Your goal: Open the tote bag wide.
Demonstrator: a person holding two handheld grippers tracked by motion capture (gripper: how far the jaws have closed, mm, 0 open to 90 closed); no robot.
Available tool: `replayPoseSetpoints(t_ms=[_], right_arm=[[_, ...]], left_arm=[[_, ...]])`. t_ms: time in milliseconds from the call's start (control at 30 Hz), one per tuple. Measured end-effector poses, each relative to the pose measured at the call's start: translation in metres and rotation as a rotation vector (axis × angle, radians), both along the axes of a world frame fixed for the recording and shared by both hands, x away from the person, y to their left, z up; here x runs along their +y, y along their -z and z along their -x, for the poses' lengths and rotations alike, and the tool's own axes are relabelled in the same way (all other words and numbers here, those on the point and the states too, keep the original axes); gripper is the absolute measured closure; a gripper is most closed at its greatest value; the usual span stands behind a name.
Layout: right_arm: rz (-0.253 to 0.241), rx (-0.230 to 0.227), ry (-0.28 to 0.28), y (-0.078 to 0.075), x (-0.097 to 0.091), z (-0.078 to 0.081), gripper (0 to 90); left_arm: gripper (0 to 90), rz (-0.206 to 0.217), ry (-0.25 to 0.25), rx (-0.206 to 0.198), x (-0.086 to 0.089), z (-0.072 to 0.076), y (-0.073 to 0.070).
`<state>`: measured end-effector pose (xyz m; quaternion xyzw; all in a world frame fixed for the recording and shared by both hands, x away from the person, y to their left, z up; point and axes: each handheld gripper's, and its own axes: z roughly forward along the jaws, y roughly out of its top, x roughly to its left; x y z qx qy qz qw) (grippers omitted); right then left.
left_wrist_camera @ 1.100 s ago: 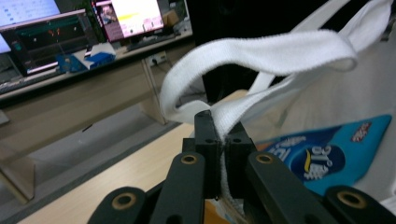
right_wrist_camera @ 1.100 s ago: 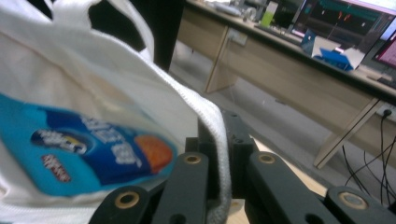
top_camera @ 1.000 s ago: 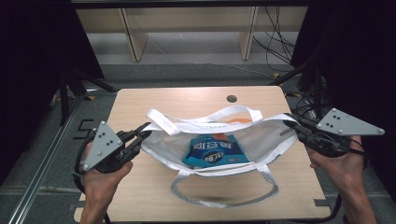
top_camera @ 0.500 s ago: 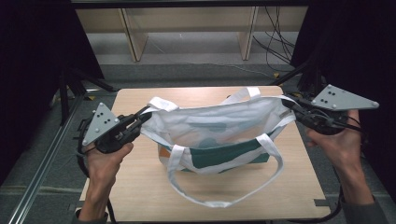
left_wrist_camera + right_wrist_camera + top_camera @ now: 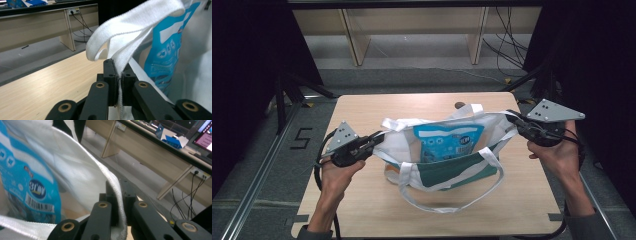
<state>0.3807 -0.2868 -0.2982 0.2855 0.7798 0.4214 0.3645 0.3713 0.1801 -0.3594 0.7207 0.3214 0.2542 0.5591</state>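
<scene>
A white tote bag (image 5: 447,172) with a green base stands on the wooden table (image 5: 377,210), stretched between both grippers. A blue packet (image 5: 447,142) stands upright inside its open mouth. My left gripper (image 5: 379,136) is shut on the bag's left rim, and in the left gripper view (image 5: 119,75) the white webbing (image 5: 130,37) is pinched between the jaws beside the packet (image 5: 167,50). My right gripper (image 5: 511,119) is shut on the right rim. In the right gripper view (image 5: 119,197) the hem (image 5: 105,175) runs down between the jaws. One handle loop (image 5: 452,206) lies on the table in front.
A small dark spot (image 5: 459,105) sits near the table's far edge. Wooden shelf legs (image 5: 354,42) and loose cables (image 5: 507,50) are on the floor beyond. A metal rail (image 5: 257,175) runs along the left, and dark curtains flank both sides.
The bag went from lying slack and open to standing on its green base, pulled taut. The packet now stands upright inside. Both hands shifted with the bag, and both grips stay closed.
</scene>
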Motion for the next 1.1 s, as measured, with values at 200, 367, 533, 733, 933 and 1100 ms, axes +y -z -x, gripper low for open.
replayPoseSetpoints(t_ms=[200,367,533,733,933,1100], right_arm=[[0.018,0.051,0.044,0.015,-0.004,-0.019,88.2],[0.046,0.098,0.051,0.042,-0.005,-0.027,88.1],[0.021,0.122,0.059,0.068,-0.006,-0.028,87.9],[-0.008,0.171,0.088,0.106,-0.008,-0.032,87.8],[0.066,0.244,0.069,0.134,-0.011,-0.034,87.8],[0.089,0.317,0.065,0.155,-0.009,-0.036,87.7]], left_arm=[[85.7,-0.026,-0.024,0.05,-0.011,-0.026,0.008],[85.5,-0.104,-0.028,0.134,-0.015,-0.04,0.038],[85.3,-0.09,-0.03,0.181,-0.016,-0.045,0.064],[84.8,-0.175,-0.017,0.202,-0.021,-0.049,0.088],[84.3,-0.228,0.002,0.259,-0.025,-0.049,0.114],[84.5,-0.237,0.007,0.262,-0.026,-0.05,0.122]])
